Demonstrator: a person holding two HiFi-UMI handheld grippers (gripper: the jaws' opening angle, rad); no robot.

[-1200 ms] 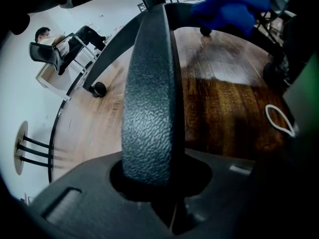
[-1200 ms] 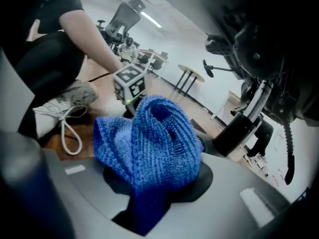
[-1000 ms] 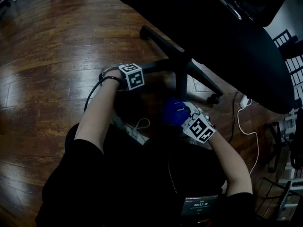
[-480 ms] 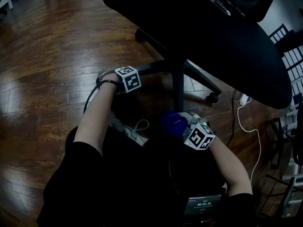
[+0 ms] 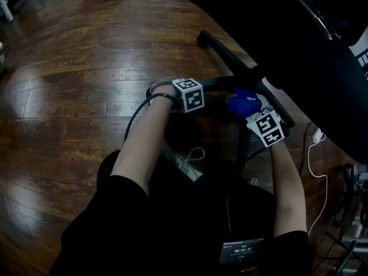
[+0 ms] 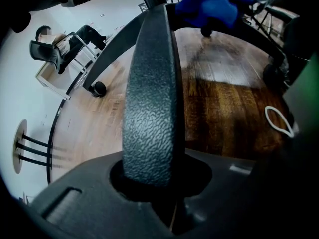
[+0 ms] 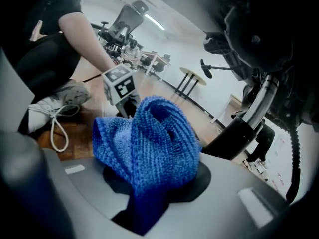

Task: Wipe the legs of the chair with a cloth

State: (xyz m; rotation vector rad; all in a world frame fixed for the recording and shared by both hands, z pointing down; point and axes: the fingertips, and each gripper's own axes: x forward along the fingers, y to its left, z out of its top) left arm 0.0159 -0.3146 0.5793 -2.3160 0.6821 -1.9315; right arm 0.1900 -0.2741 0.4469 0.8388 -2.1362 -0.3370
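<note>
Had left hand-held gripper [image 6: 149,178] clamped on chair leg [image 6: 149,108], right hand-held gripper [image 7: 149,193] pinching cloth [image 7: 149,143] just beside leg's inner end. Needed cloth pressed flat, dragged outward along leg, firm hold.

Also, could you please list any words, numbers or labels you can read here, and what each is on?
"00:01:37": on the small screen at the bottom edge of the head view.
The line above it on that screen is too small to read.
Nothing else in any view can be read.
</note>
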